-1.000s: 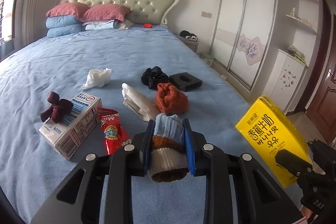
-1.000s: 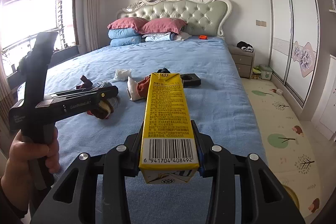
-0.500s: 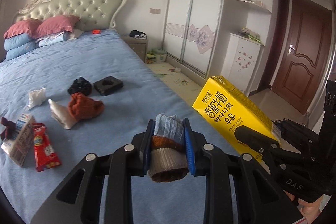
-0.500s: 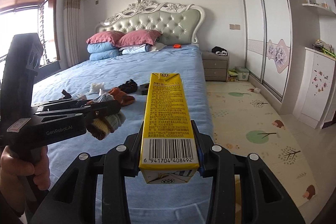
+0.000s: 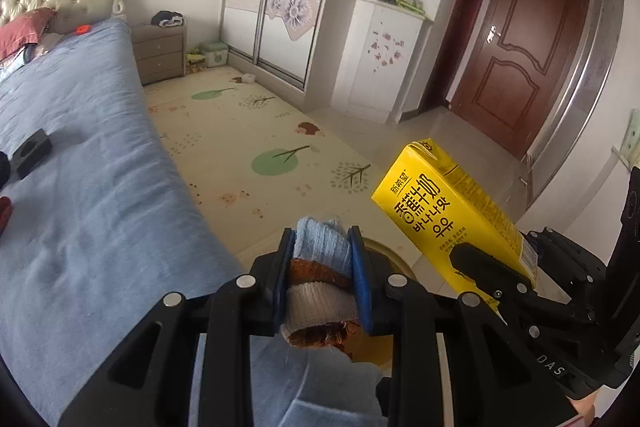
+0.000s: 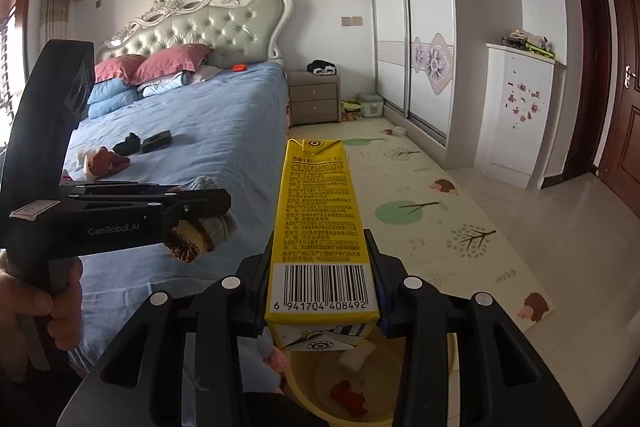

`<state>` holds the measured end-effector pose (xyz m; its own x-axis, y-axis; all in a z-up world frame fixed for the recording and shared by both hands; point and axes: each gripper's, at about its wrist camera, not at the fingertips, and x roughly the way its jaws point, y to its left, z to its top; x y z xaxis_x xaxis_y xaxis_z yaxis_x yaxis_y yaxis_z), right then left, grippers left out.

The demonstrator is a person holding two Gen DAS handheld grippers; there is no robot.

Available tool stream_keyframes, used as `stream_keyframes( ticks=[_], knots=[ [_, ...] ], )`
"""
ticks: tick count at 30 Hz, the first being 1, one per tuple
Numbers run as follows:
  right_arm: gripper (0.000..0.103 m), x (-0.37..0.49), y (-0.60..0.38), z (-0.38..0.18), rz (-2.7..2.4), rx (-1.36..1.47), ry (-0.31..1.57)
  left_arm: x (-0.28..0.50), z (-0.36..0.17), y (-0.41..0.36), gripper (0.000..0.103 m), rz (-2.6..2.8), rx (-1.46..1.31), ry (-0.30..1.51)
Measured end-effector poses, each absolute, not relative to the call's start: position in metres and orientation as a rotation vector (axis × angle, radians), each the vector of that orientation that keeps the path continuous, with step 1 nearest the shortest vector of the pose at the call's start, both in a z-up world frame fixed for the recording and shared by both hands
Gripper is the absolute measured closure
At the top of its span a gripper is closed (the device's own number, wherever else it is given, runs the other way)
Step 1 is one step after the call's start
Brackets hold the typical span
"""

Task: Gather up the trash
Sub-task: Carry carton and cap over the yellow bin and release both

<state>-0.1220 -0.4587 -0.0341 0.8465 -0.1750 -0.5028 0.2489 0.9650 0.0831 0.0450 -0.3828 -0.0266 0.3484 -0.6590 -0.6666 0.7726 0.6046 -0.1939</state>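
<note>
Beside you on the left, the bed (image 6: 208, 131) with its blue cover fills much of both views, a padded headboard (image 6: 208, 27) and pink and blue pillows (image 6: 148, 71) at its far end. To the right, a play mat (image 5: 256, 143) printed with trees covers the floor, running to a white sliding wardrobe (image 6: 416, 27) and a dark brown door (image 5: 520, 47). Directly below your right gripper (image 6: 322, 275) sits a yellow bin (image 6: 384, 379), with a red scrap and a pale scrap inside. That gripper's fingers are clamped on a yellow milk carton (image 6: 320, 211), barcode end nearest the camera, held above the bin. Your left gripper (image 5: 322, 275) has its fingers pressed together on a rolled knit sock (image 5: 320, 267), banded light blue, rust and cream, held just off the bed's edge. On the bed lie a black square box (image 6: 157, 141), a black bundle (image 6: 127, 143) and an orange-brown bundle (image 6: 109, 159).
</note>
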Motion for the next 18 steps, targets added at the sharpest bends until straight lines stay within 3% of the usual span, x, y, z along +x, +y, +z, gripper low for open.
stream_keyframes(
  ticks=[11,18],
  knots=[
    [0.065,-0.117,-0.522,-0.101,-0.251,0.270,0.754,0.068,-0.087,-0.467,0.075,-0.948,0.360,1.108],
    [0.065,-0.097,-0.539,-0.139,-0.260,0.290,0.892,0.072,-0.106,-0.493,0.075,-0.930,0.491,1.165]
  ],
)
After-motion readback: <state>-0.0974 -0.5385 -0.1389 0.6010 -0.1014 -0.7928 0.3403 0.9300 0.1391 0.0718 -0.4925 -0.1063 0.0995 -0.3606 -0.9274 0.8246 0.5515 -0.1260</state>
